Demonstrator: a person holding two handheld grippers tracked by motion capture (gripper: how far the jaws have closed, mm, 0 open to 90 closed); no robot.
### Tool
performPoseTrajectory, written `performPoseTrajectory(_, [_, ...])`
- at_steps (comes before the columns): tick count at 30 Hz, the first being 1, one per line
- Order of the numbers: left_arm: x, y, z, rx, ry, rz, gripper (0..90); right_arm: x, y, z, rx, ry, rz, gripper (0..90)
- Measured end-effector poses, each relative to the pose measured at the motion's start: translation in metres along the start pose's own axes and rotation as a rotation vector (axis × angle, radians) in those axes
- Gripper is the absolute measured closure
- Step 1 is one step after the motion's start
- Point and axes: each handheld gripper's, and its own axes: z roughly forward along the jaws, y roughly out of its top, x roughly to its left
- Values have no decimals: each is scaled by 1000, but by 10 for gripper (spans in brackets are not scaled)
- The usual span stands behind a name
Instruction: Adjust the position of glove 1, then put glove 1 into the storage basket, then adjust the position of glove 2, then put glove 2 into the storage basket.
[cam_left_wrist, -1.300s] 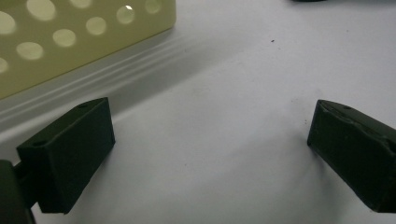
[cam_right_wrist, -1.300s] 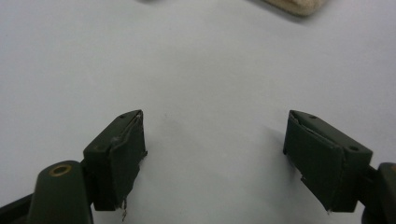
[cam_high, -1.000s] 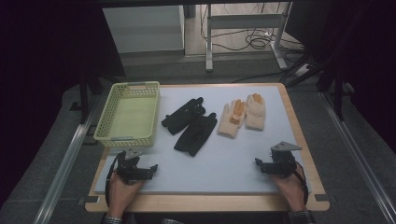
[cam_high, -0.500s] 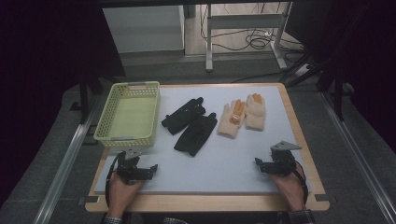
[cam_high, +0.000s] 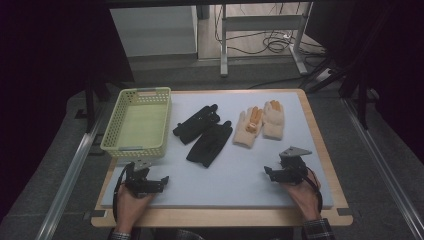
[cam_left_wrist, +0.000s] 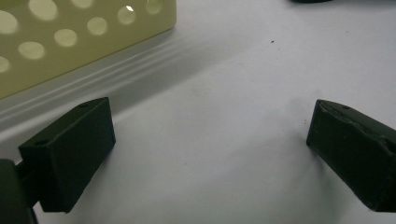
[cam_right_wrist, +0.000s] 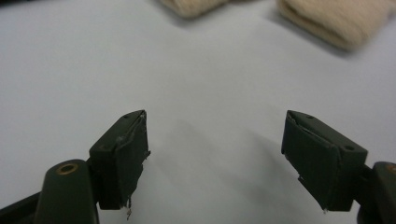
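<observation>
Unmoved: left tongs (cam_left_wrist: 210, 140), right tongs (cam_right_wrist: 215, 149), agape

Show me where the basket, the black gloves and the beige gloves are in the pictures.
basket (cam_high: 116, 134): high view, on its left wall.
black gloves (cam_high: 209, 143): high view, on the palm of the nearer glove.
beige gloves (cam_high: 273, 121): high view, on the palm of the right-hand glove.
</observation>
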Motion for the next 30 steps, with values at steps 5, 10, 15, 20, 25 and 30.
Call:
performPoseTrajectory(5, [0, 0, 0, 0, 1, 0, 16, 7, 15, 9, -4, 26, -19, 225])
performPoseTrajectory(10, [0, 0, 0, -1, 0, 0, 17, 12, 26, 18, -6, 60, -21, 226])
performPoseTrajectory(15, [0, 0, 0, -2, 1, 0, 18, 19, 39, 28, -11, 95, -38, 239])
performPoseTrajectory(20, [0, 0, 0, -2, 1, -1, 18, 29, 53, 40, -1, 119, -55, 241])
performPoseTrajectory(25, [0, 0, 0, -3, 1, 0, 19, 42, 67, 54, 6, 139, -86, 241])
performPoseTrajectory(30, [0, 0, 0, -3, 1, 0, 19, 50, 75, 63, 6, 144, -94, 241])
